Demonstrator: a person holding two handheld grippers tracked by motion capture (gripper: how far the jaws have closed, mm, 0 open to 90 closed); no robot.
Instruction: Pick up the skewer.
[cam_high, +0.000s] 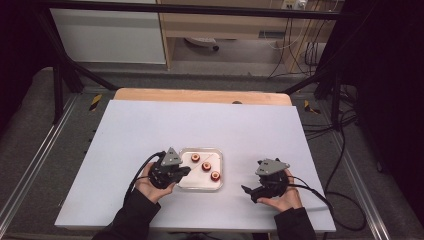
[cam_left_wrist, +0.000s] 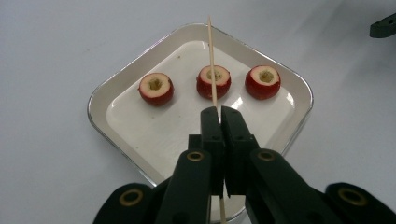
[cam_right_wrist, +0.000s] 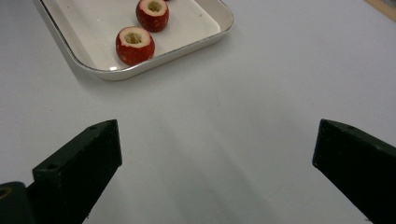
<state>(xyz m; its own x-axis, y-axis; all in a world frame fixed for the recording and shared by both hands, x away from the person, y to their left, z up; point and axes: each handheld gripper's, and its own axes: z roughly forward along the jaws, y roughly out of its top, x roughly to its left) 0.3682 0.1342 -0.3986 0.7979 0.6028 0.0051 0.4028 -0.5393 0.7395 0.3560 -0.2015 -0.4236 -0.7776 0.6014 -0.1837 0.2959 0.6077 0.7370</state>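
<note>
A shallow white tray (cam_high: 218, 175) (cam_left_wrist: 100, 95) (cam_right_wrist: 74, 56) lies on the white table and holds three red, cored fruit pieces (cam_high: 206, 166) (cam_left_wrist: 214, 81) in a row. My left gripper (cam_high: 186, 170) (cam_left_wrist: 219, 112) hangs over the tray's near edge, shut on a thin wooden skewer (cam_left_wrist: 211, 56) that points up past the middle fruit. My right gripper (cam_high: 246, 190) (cam_right_wrist: 217, 149) hovers over bare table to the right of the tray, its jaws wide apart with nothing between them. Two of the fruit pieces (cam_right_wrist: 134, 45) lie ahead of it.
The white table sheet (cam_high: 200, 125) stretches wide behind and beside the tray. A wooden edge (cam_high: 200, 95) runs along the back. Black frame bars (cam_high: 65, 65) stand at the far corners, and cables (cam_high: 345, 150) trail on the floor at the right.
</note>
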